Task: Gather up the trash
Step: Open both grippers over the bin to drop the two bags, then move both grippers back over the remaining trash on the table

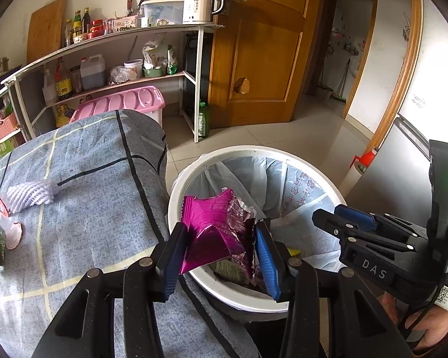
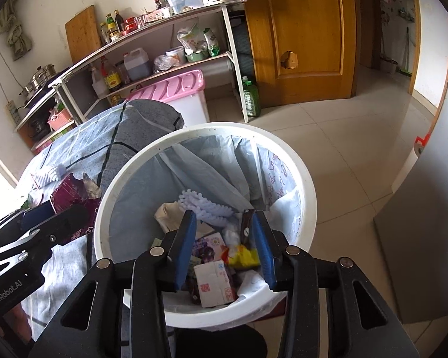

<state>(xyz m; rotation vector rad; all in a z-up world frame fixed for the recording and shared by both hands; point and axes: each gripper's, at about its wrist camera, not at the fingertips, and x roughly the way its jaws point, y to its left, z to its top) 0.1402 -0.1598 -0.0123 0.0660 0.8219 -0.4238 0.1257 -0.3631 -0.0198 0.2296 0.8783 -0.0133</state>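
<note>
A wooden door (image 1: 262,44) stands beyond the white trash bin (image 2: 309,197), and a kitchen shelf rack (image 1: 119,38) loaded with bottles and a kettle stands beyond the bin to its left. A table under a blue-grey checked cloth (image 1: 89,179) sits just left of the bin, its edge touching or nearly touching the bin's rim. The bin stands on the tiled floor and is lined with a pale blue plastic bag (image 2: 152,188) folded over the rim.

The right gripper (image 2: 224,214) hangs directly over the bin's mouth, pointing down into it. Its blue pads are spread apart with nothing pressed between them. A small brown scrap (image 2: 247,222) lies against the inner face of the right-hand pad. Whether it clings there or lies deeper in the bin, I cannot tell.

The left gripper (image 1: 221,225) is at the bin's left rim, on the table side. It pinches a crumpled magenta foil snack wrapper (image 1: 215,220) between its pads, and the wrapper reaches out above the rim.

Inside the bin lie a white foam fruit net (image 2: 203,205), a small printed carton (image 2: 215,283), a purple packet (image 2: 209,246) and a yellow wrapper (image 2: 243,255).

On the table, well left of the bin, rests another white foam fruit net (image 1: 30,198).
</note>
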